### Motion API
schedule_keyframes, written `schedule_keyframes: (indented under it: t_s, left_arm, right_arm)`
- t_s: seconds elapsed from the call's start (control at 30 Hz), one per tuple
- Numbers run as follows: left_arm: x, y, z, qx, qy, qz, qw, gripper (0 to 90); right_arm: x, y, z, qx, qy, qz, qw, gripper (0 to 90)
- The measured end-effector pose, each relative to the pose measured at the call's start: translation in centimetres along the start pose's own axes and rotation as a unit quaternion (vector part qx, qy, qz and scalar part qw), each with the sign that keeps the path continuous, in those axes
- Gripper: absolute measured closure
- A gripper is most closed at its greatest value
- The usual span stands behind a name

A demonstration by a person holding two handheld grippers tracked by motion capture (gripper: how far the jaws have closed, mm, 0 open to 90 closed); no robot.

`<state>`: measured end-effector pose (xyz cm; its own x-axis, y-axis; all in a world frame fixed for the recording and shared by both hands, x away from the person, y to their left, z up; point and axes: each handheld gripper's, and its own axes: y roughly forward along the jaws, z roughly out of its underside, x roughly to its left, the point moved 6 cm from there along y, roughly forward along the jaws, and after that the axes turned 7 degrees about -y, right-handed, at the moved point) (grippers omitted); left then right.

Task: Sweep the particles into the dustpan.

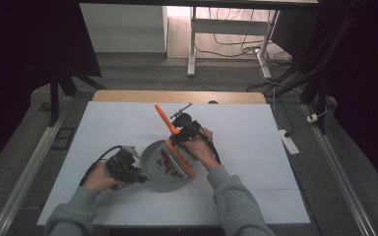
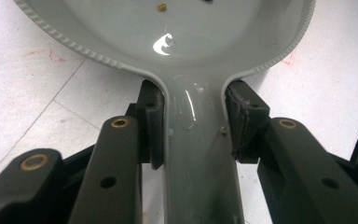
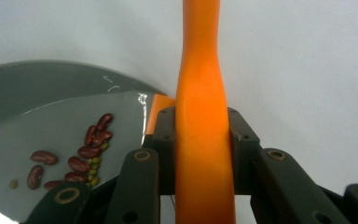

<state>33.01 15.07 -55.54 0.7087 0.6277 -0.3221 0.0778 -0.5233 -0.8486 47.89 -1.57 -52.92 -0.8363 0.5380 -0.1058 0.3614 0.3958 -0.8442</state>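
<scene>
A grey pan [image 1: 152, 164] with a short handle [image 2: 196, 154] lies on the white table. My left gripper [image 1: 140, 177] [image 2: 193, 123] is shut on that handle, one pad [image 2: 154, 126] pressed on each side. Several red beans [image 1: 169, 163] [image 3: 91, 149] and small green beans [image 3: 93, 170] lie in the pan. An orange scraper [image 1: 166, 118] [image 3: 200, 70] is clamped by its handle in my shut right gripper [image 1: 177, 132] [image 3: 200, 135]. Its flat orange blade [image 1: 182, 160] rests in the pan to the right of the beans.
The white table top [image 1: 103, 128] has open room to the left, right and back of the pan; a wooden strip [image 1: 177, 96] runs along its far edge. A power strip [image 1: 289, 140] lies on the floor to the right.
</scene>
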Motion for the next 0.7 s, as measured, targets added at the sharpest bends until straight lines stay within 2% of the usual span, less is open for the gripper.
schedule_keyframes:
  t_s: [0.07,0.23,0.27,0.33,0.4,0.43,0.47,0.5,0.6,0.63,0.67,0.7]
  left_arm:
    - [0.0,0.0,0.0,-0.001,0.0,0.0,1.0,61.9]
    - [0.0,0.0,0.0,0.001,0.0,0.0,1.0,61.9]
    - [0.0,0.1,0.0,0.001,-0.001,0.001,1.0,61.9]
    - [0.0,0.1,0.0,0.003,-0.001,-0.002,1.0,62.0]
    - [0.0,0.2,0.0,0.003,-0.002,-0.002,1.0,61.9]
    - [0.0,0.1,0.0,0.002,-0.002,-0.002,1.0,61.9]
    - [0.0,0.1,0.0,0.001,-0.001,-0.001,1.0,61.9]
    - [0.0,0.1,0.0,0.001,-0.001,-0.001,1.0,61.9]
    - [0.0,0.1,0.1,0.002,0.0,-0.002,1.0,62.0]
    - [0.0,0.1,0.1,0.002,-0.001,-0.002,1.0,62.0]
    - [0.0,0.1,0.1,0.001,-0.002,0.0,1.0,61.9]
    - [0.0,0.1,0.1,0.001,-0.003,0.0,1.0,61.9]
  right_arm:
    - [0.6,-0.1,0.0,-0.003,0.0,-0.014,0.9999,70.5]
    - [1.7,-0.3,0.0,-0.006,-0.011,-0.02,0.9997,70.5]
    - [2.0,-0.4,0.0,-0.01,-0.012,-0.028,0.9995,70.5]
    - [3.2,-1.2,-0.3,-0.029,-0.007,-0.07,0.9971,70.5]
    - [4.2,-1.7,-0.7,-0.037,-0.023,-0.089,0.9951,70.4]
    - [4.2,-1.7,-0.7,-0.037,-0.023,-0.089,0.9951,70.4]
    - [4.7,-2.4,-1.2,-0.053,-0.039,-0.087,0.9941,70.5]
    - [4.6,-2.9,-1.4,-0.064,-0.041,-0.085,0.9934,70.5]
    - [3.3,-4.2,-1.7,-0.088,-0.025,-0.062,0.9939,70.5]
    - [3.3,-4.2,-1.7,-0.088,-0.025,-0.062,0.9939,70.5]
    - [2.1,-4.6,-1.5,-0.092,-0.01,-0.038,0.995,70.5]
    - [2.1,-4.6,-1.5,-0.092,-0.01,-0.038,0.995,70.5]
